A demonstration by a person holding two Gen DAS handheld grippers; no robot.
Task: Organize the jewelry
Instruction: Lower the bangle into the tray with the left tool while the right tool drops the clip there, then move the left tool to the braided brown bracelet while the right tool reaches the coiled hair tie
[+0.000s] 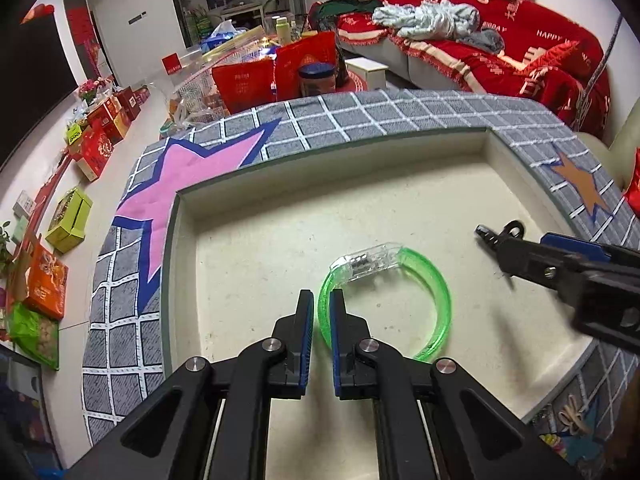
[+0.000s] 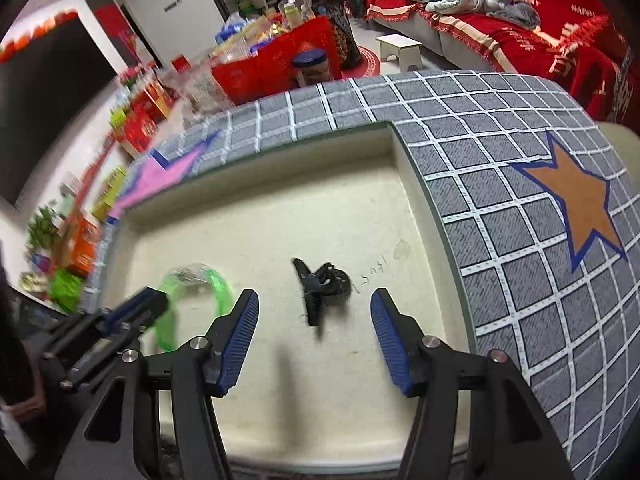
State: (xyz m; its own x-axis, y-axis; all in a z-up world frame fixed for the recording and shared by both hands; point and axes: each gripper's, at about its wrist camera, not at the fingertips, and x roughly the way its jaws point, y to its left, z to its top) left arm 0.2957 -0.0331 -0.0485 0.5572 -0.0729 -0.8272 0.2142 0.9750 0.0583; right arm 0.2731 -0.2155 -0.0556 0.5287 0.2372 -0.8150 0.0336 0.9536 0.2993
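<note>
A translucent green bracelet (image 1: 436,304) with a clear clasp lies on the cream floor of a shallow tray (image 1: 256,240). My left gripper (image 1: 322,300) is closed on the bracelet's left side, its band between the blue pads. In the right wrist view the bracelet (image 2: 218,284) shows at the left, blurred. A black hair clip (image 2: 320,284) lies on the tray floor between and just beyond the fingers of my right gripper (image 2: 314,304), which is wide open above it. The clip (image 1: 500,232) also shows in the left wrist view.
The tray has a raised border covered in grey checked fabric (image 1: 360,116) with a pink star (image 1: 192,176) and an orange star (image 2: 576,208). Beyond are gift boxes on the floor (image 1: 96,148), a cluttered table and a red-covered sofa (image 1: 500,40).
</note>
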